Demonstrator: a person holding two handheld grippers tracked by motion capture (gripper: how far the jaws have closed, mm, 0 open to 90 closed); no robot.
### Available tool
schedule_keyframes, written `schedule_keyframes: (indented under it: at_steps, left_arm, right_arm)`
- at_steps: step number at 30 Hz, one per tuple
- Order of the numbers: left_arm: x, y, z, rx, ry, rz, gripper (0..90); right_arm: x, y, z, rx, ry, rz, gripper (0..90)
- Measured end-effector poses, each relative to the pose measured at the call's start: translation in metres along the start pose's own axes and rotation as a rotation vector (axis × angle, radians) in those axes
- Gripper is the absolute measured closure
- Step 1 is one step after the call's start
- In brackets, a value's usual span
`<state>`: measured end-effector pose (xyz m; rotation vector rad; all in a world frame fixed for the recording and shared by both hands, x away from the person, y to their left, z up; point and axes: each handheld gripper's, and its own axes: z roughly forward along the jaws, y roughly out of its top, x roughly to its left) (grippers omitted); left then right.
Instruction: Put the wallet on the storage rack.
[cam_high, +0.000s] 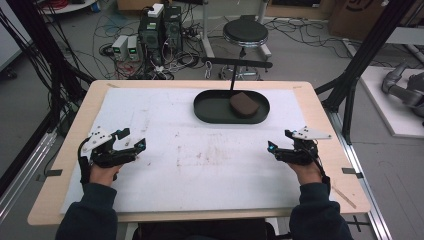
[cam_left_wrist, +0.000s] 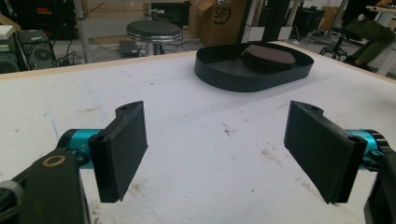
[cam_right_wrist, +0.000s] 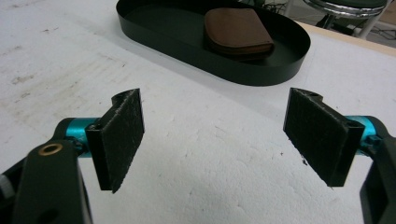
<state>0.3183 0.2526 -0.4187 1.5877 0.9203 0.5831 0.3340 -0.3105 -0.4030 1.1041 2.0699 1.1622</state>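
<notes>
My left gripper (cam_high: 131, 139) sits low over the near left part of the bench (cam_high: 70, 150), its jaws spread wide with nothing between them, and my right gripper (cam_high: 279, 141) mirrors it on the near right, jaws just as wide and just as empty. I read this as a ready pose: both are kept apart and back from the work, so neither blocks the other's path forward.

Each points inward and ahead. In the left gripper view the bare white mat (cam_left_wrist: 201, 140) shows between the pads, stained but with nothing on it, and the same holds in the right gripper view.

Beyond them, toward the far edge of the mat and a little right of centre, lies the black oval tray (cam_high: 210, 114). Inside it, toward its right end, rests a brown leather wallet (cam_high: 244, 104), folded shut and lying flat. In the right gripper view the wallet (cam_right_wrist: 237, 33) is nearly straight ahead, so I judge the right gripper the better placed to go for it. The tray's low wall (cam_right_wrist: 261, 70) means I would have to come in from above rather than slide across.
</notes>
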Motion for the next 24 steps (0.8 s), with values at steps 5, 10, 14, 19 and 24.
schedule_keyframes:
  at_steps: [5, 10, 14, 19, 24]
  left_arm:
    - [0.0011, -0.0004, -0.0008, -0.001, 0.0, -0.001, 21.2]
    - [0.0, -0.0004, -0.0006, -0.001, -0.001, -0.002, 21.2]
    - [0.0, -0.001, -0.0001, 0.002, 0.001, -0.003, 21.2]
    - [0.0, -0.002, 0.0015, 0.011, 0.004, -0.003, 21.2]
    - [0.0007, -0.003, 0.0024, 0.014, 0.008, -0.01, 21.2]
  right_arm:
    - [0.0054, -0.0011, 0.0003, -0.002, -0.009, -0.039, 20.8]
    - [0.0067, -0.0008, 0.0016, -0.008, -0.017, -0.068, 20.8]
    - [0.006, -0.0024, 0.0033, -0.001, -0.02, -0.061, 20.8]
    - [0.0047, -0.0048, 0.0065, 0.013, -0.02, -0.065, 20.8]
    - [0.0042, -0.0055, 0.0076, 0.018, -0.023, -0.067, 20.8]
